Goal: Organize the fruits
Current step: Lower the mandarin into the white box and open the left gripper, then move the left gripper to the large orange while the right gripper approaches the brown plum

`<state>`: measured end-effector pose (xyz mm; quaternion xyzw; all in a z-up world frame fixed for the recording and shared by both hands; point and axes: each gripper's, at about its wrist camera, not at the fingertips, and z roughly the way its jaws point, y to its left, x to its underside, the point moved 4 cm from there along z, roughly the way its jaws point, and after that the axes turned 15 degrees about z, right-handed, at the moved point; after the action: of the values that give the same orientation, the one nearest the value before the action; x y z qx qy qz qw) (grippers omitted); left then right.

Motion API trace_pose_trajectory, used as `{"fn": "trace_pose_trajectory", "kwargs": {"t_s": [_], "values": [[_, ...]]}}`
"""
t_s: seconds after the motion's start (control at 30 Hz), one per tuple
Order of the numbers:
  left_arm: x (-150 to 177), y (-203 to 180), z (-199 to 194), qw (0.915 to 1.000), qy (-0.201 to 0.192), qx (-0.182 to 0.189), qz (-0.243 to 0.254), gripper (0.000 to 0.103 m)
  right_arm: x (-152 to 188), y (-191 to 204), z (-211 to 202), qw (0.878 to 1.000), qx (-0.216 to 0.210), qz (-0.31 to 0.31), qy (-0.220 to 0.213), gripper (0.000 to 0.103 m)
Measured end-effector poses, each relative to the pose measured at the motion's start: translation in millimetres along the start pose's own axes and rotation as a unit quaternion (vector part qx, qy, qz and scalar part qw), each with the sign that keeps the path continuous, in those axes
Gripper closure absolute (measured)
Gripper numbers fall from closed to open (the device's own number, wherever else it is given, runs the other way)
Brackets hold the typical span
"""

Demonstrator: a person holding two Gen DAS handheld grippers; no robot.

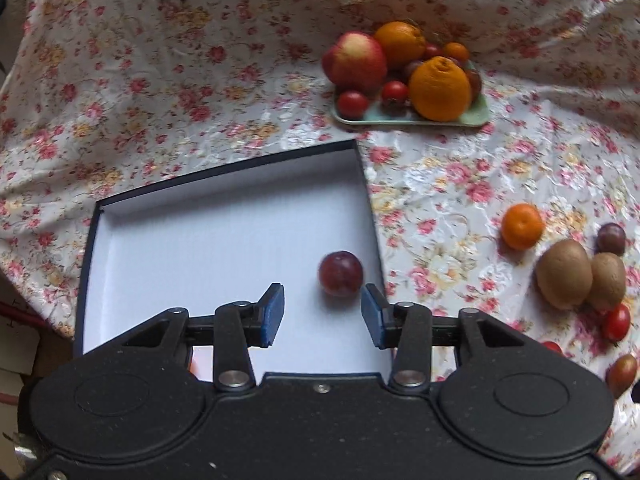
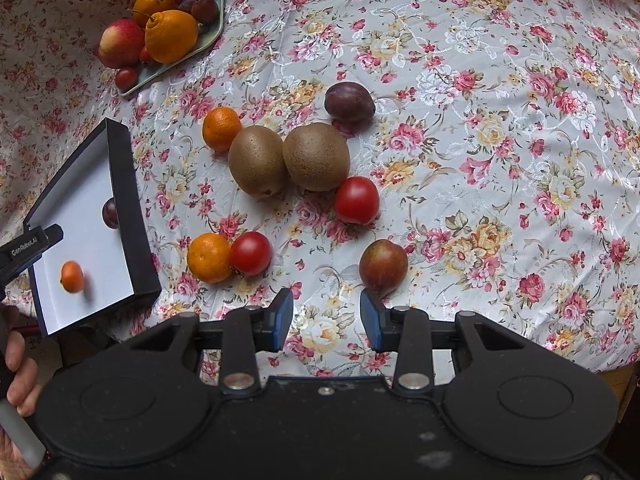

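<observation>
A dark box with a white inside [image 1: 224, 216] lies on the floral cloth; it also shows at the left of the right wrist view [image 2: 100, 184]. In it lie a dark red plum [image 1: 341, 273] and a small mandarin [image 2: 72, 276]. My left gripper [image 1: 322, 316] is open and empty over the box, just short of the plum. My right gripper [image 2: 326, 320] is open and empty above the cloth. Ahead of it lie two kiwis [image 2: 258, 162] [image 2: 316, 156], two tomatoes [image 2: 357, 200] [image 2: 250, 253], two mandarins [image 2: 221, 128] [image 2: 209, 257] and two plums [image 2: 349, 101] [image 2: 383, 266].
A pale green tray [image 1: 476, 114] at the back holds an apple [image 1: 355, 61], oranges [image 1: 439, 89], tomatoes and plums; it also shows in the right wrist view [image 2: 208, 36]. A hand [image 2: 16, 368] holds the left gripper's handle at the lower left.
</observation>
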<state>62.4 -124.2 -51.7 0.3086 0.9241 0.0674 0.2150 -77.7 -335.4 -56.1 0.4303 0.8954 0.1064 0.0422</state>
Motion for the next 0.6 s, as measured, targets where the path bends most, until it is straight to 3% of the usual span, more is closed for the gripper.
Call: {"fn": "trace_pose_trajectory", "kwargs": {"t_s": [0.17,0.33,0.6], "values": [[-3.1,-48.3,-8.6,0.9924,-0.009,0.100,0.072,0.051,-3.9,-7.8,1.6,1.000,0.002,0.011,0.002,0.063],[3.2,-82.6,-5.1,0.9866,0.007,0.112,0.119,0.051,-10.7,-23.2,1.1,0.999,0.004,0.033,-0.003,0.063],[9.2,-95.1,5.5,0.9826,0.042,0.142,0.112,0.051,-15.0,-43.8,9.4,0.997,0.004,0.071,-0.001,0.063]]}}
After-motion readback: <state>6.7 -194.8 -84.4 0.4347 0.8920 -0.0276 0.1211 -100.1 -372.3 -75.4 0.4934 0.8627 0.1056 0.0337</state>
